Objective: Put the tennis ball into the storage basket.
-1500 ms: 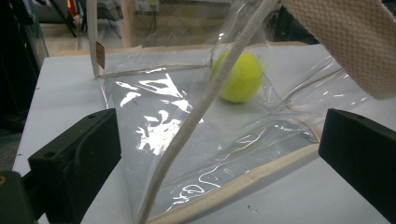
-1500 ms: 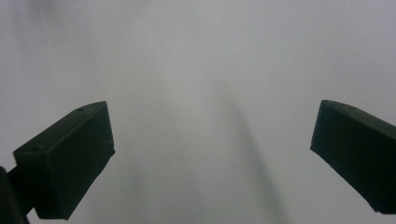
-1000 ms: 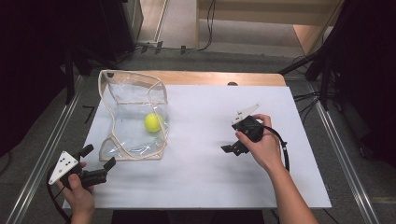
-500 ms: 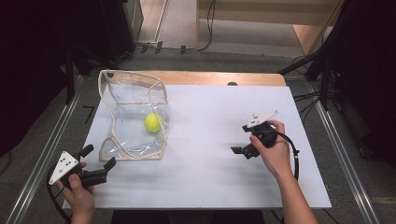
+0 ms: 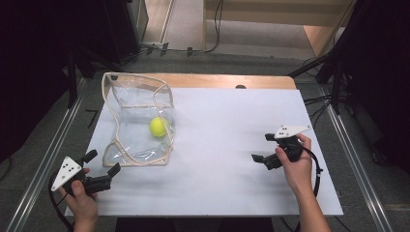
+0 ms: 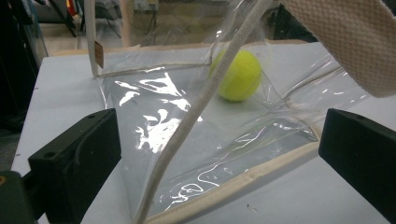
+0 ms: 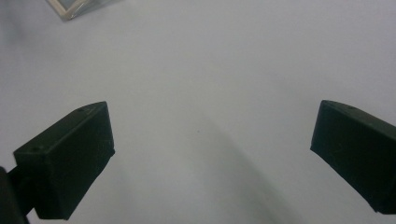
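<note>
- The yellow tennis ball (image 5: 157,126) lies inside the clear plastic bag (image 5: 138,121), which stands near the table's (image 5: 232,193) far-left corner; judged from this, the ball's placing looks done and the bag is next.
- The left tool (image 5: 102,168) sits by the near-left corner, jaws wide apart, just short of the bag's cream-trimmed bottom edge (image 6: 243,179), holding nothing.
- Closing on that trim calls for a short forward advance.
- The right tool (image 5: 262,151), near the right edge, is spread open over bare table.
</note>
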